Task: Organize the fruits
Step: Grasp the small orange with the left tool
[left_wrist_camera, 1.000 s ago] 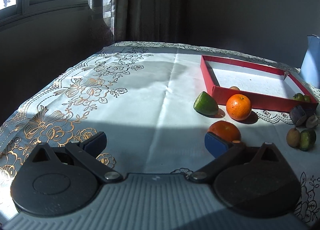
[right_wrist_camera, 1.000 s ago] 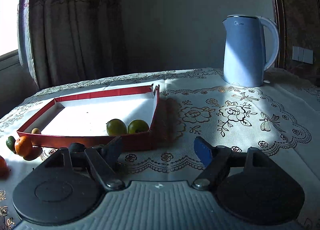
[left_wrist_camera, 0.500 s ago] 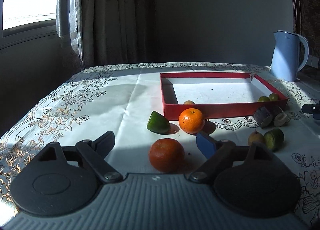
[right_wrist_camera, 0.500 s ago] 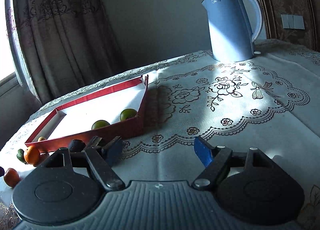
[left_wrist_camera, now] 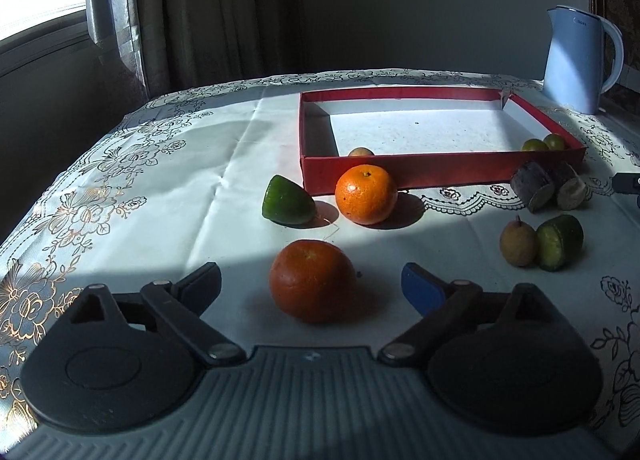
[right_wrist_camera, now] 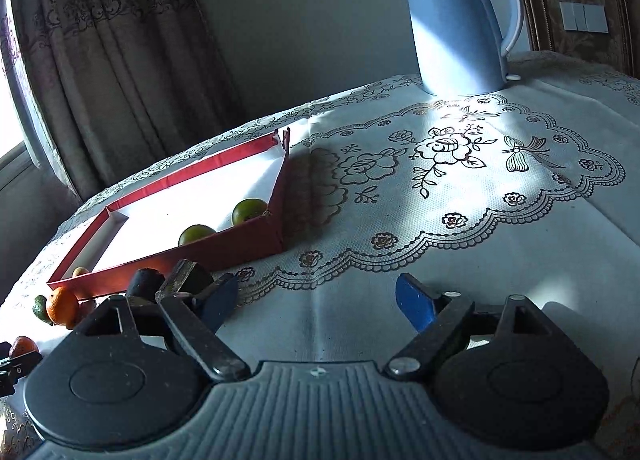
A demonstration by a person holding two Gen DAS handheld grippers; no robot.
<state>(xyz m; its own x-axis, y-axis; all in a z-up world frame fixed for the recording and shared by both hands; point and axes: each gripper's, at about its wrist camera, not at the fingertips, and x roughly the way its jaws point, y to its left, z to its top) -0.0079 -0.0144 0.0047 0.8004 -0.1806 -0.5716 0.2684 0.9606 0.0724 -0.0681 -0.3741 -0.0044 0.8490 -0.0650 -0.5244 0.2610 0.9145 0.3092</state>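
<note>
The table [left_wrist_camera: 160, 187] wears a floral cloth. Between the left claw's [left_wrist_camera: 312, 288] spread fingers lies an orange [left_wrist_camera: 312, 280]; ahead lie a second orange [left_wrist_camera: 366, 193], a lime wedge [left_wrist_camera: 286, 201] and a red tray [left_wrist_camera: 400, 173]; far right, a kettle [left_wrist_camera: 576, 59].

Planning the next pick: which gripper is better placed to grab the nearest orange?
Left. The left gripper is open with the orange sitting between its fingers. The right gripper, also open, faces bare tablecloth, fruit off to its side.

Low wrist views; shared red tray [left_wrist_camera: 440, 169]
</note>
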